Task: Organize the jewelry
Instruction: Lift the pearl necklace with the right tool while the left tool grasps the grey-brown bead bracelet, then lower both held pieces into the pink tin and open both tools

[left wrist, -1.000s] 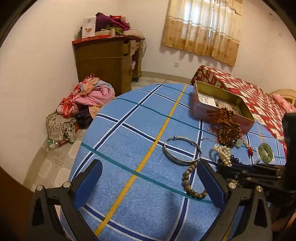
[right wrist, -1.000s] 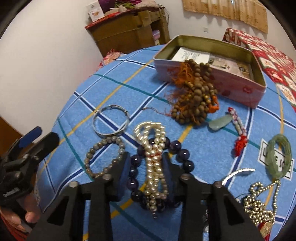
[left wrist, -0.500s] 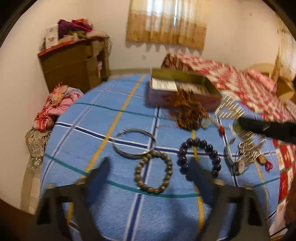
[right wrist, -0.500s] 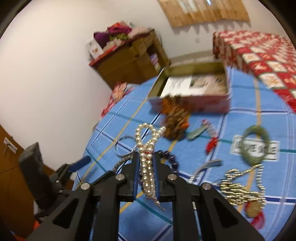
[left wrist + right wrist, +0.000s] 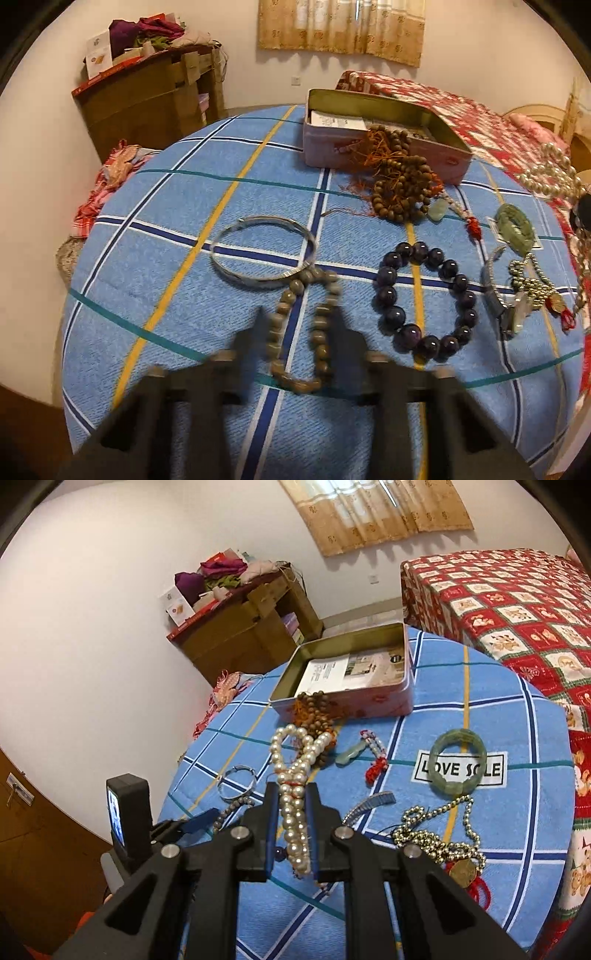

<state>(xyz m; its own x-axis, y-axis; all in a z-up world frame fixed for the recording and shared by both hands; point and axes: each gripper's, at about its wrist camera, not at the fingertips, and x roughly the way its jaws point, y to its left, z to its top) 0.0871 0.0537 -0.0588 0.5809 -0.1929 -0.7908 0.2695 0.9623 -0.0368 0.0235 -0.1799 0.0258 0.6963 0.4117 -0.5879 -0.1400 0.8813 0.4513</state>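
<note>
Gripping the pearl necklace (image 5: 293, 805) between clenched fingers, the right gripper (image 5: 291, 834) now holds it lifted clear of the blue checked cloth (image 5: 480, 834); a second ago those pearls lay draped over the purple bead bracelet (image 5: 424, 299), which now lies bare and round, well short of the tin box (image 5: 354, 672). The left gripper (image 5: 299, 347), wide apart a second ago, has narrowed around the grey bead bracelet (image 5: 304, 325), squeezing its ring into a long oval. Its fingers are motion-blurred, so I cannot tell whether they already pinch the beads or are only nearly there.

Just beyond that bracelet, on the way to the tin box, the silver bangle (image 5: 264, 247) touches its far end. Farther on, the brown bead string (image 5: 400, 181) hangs over the near wall of the tin box, and the green jade bangle (image 5: 458, 760) rests to the right, nearer than the box.

This likely means one piece is in the air and ready to go into the box, with a second pick-up starting.
</note>
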